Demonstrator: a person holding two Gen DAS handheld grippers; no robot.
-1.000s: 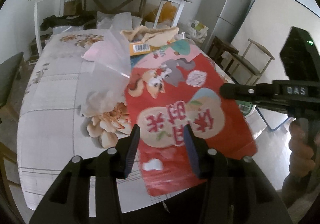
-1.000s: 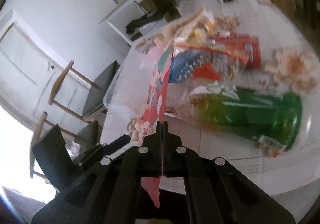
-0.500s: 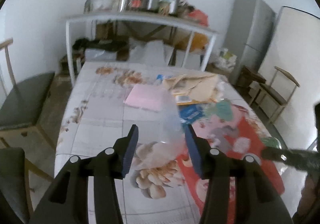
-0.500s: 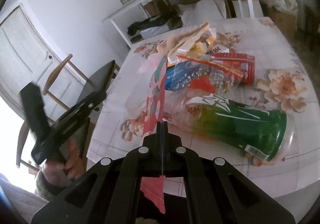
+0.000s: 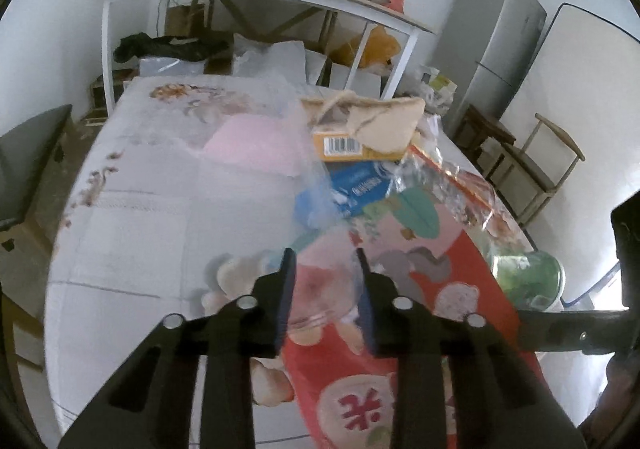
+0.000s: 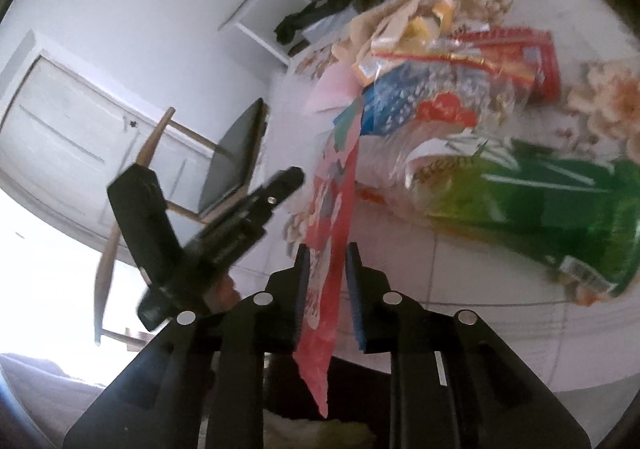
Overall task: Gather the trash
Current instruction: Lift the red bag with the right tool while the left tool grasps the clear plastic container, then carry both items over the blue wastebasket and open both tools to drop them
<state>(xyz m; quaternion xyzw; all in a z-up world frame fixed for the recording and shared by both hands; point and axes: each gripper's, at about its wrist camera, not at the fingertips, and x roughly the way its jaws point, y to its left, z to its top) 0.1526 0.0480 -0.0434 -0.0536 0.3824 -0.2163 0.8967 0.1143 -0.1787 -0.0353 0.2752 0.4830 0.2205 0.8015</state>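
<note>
At the counter's (image 5: pixel 132 233) near edge, my right gripper (image 6: pixel 325 289) is opening around the upright red bag (image 6: pixel 332 225) while my left gripper (image 5: pixel 325 297), closing, straddles clear plastic (image 5: pixel 320 289).

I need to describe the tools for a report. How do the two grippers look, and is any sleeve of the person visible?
Both are black plastic. The left gripper and the right gripper each have two flat fingers with blue pads on the inner faces, and round silver screws sit along the angular finger arms. The handle of the left gripper is a boxy black block. No cables show. No sleeve can be made out.
</note>
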